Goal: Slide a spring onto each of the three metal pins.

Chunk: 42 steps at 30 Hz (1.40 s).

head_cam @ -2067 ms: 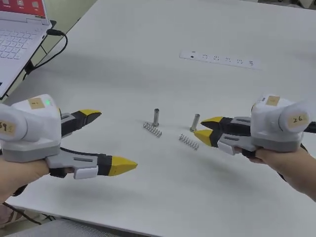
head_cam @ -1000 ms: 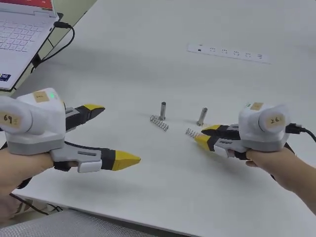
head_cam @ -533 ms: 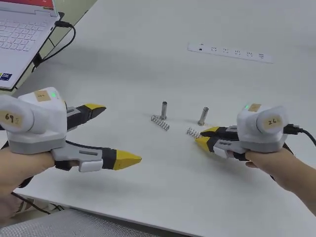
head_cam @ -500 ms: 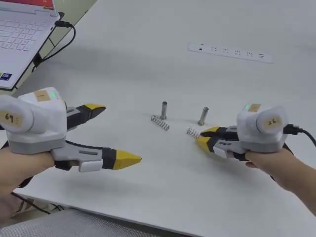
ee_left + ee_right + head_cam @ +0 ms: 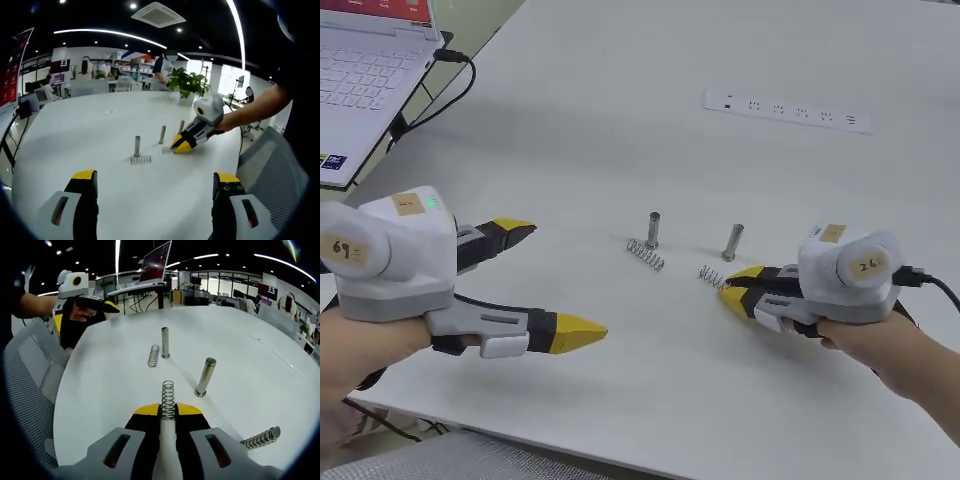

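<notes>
Two metal pins (image 5: 653,228) (image 5: 733,241) stand upright on the white table (image 5: 620,130). One spring (image 5: 645,254) lies beside the left pin. My right gripper (image 5: 737,286) sits low on the table, shut on the end of a second spring (image 5: 168,392) that points at the pins (image 5: 164,342) (image 5: 205,376). A third spring (image 5: 260,438) lies to its right. My left gripper (image 5: 548,282) hovers open and holds nothing, well left of the pins. In the left gripper view three pins (image 5: 137,146) (image 5: 162,134) (image 5: 181,126) stand in a row beyond the wide jaws.
A white power strip (image 5: 786,112) lies at the far side of the table. A laptop (image 5: 365,70) with a black cable (image 5: 445,95) sits at the far left. The near edge of the table runs just under my left gripper.
My right gripper has come down toward the spring by the right pin and its jaws have gone from open to shut on that spring. The left gripper has stayed open.
</notes>
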Tool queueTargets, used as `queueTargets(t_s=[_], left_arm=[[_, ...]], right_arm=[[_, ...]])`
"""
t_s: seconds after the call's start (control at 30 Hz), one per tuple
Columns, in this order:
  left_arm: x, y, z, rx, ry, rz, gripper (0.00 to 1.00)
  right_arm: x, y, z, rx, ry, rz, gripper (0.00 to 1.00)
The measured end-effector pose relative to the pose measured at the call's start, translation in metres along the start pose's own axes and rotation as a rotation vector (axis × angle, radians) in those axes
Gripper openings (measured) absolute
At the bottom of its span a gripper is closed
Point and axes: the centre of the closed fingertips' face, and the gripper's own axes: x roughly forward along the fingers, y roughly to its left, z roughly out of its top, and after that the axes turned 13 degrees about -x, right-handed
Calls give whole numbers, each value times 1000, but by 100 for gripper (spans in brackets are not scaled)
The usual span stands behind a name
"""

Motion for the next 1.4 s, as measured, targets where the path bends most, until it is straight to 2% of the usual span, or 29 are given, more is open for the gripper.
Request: queueTargets(t_s=[0.17,0.4,0.6,0.9,1.03,1.4], left_arm=[[1,-1,3,4,-2,-4,93],[5,-5,11,15,-10,-15,93],[14,-14,17,29,-10,-39,93],[25,-26,23,45,-10,-77,90],[29,-31,23,51,-7,-98,87],[40,-42,20,63,16,-137,83]], right_arm=[[-2,0,3,-2,6,10,8],[-21,-11,25,-26,-43,-4,8],[-39,-20,33,-30,-68,-20,8],[-56,-10,41,-84,-79,6,8],[-60,-6,41,-91,-81,13,8],[-70,-3,38,-101,-77,17,8]])
